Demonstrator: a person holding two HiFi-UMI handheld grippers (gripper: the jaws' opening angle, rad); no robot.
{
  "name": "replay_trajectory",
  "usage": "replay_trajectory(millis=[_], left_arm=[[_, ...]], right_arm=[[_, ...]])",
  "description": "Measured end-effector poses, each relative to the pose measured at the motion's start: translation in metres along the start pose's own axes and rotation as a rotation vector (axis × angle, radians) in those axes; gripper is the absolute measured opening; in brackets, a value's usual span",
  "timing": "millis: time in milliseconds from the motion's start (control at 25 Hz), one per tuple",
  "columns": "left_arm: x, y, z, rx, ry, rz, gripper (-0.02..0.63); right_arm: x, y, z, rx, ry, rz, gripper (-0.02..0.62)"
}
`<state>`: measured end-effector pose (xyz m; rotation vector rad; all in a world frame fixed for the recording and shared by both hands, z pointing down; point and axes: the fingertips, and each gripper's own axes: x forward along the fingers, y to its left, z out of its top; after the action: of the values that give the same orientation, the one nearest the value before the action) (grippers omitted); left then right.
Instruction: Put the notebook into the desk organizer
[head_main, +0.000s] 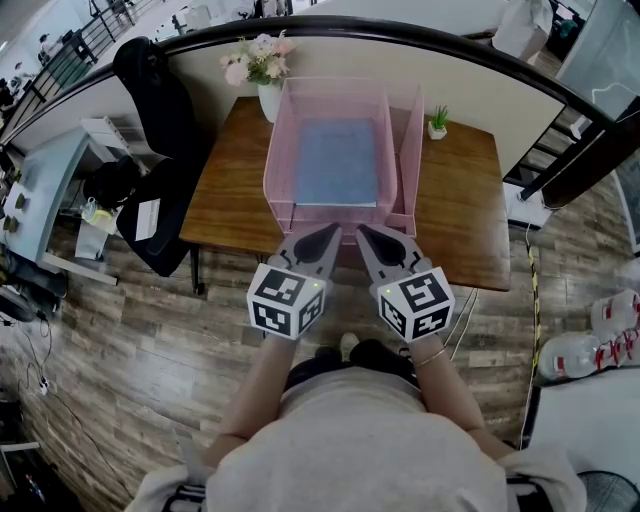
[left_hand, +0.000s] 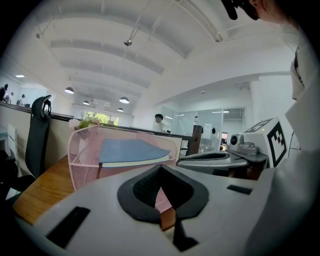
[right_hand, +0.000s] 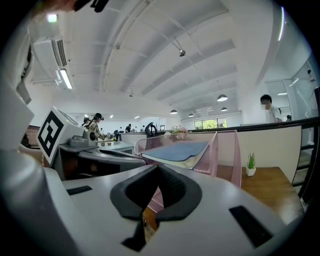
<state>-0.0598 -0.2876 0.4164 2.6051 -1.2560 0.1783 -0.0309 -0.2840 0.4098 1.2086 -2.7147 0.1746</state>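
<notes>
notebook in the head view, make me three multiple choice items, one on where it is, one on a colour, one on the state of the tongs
1. Where is the notebook?
A. in the organizer
B. on the floor
C. on a chair

2. What colour is the organizer?
A. black
B. pink
C. green

3. How do the left tongs and right tongs stand?
A. wide open
B. shut on the notebook
C. shut, empty

Answers:
1 A, the notebook lies flat inside the mesh tray on the desk.
2 B, its mesh walls are pink.
3 C, in each gripper view the jaws meet with nothing between them.
</notes>
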Motion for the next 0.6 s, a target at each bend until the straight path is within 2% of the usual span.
replay_trajectory(millis=[600], left_arm=[[0.0057,-0.0020,-0.0044,-0.031,0.015,-0.018,0.011]], right_arm=[[0.0043,0.0016,-0.0005,-0.001,0.008,0.008,0.008]])
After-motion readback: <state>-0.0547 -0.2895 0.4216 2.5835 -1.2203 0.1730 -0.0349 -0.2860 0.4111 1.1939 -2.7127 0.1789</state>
